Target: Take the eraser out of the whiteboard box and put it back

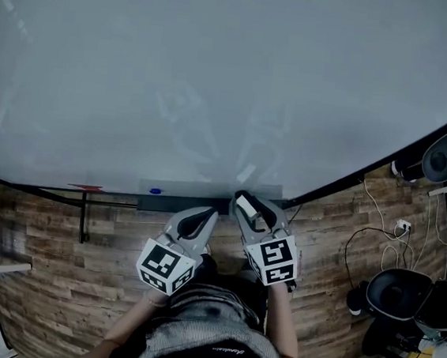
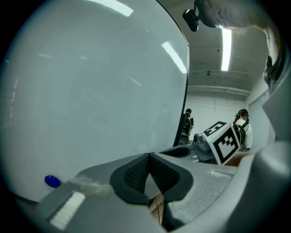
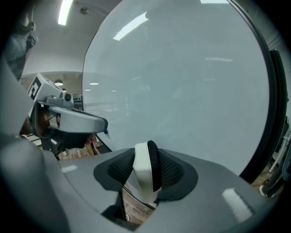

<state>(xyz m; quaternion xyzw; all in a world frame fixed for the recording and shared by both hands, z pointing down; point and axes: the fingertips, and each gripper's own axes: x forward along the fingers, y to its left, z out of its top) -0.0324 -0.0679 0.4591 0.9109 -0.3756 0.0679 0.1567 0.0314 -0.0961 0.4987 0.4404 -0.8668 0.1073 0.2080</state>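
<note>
Standing on a wood-plank floor, the person holds both tools low in front of the body, each pointing at the bottom edge of a board. The left tongs are closed pad to pad with nothing between them. The right tongs are clamped on the eraser, a white block with a black felt side, held on its narrow edge between the dark ribbed pads. In the head view the eraser sits at the tips of these tongs, at the right part of the whiteboard box, a long dark grey tray. Whether it touches the tray cannot be told. A small blue magnet sits just above the tray's left part, on the whiteboard that fills the view beyond. Off to the right stands a black office chair. The left gripper view shows two people far back in the room, past the board's edge.
</note>
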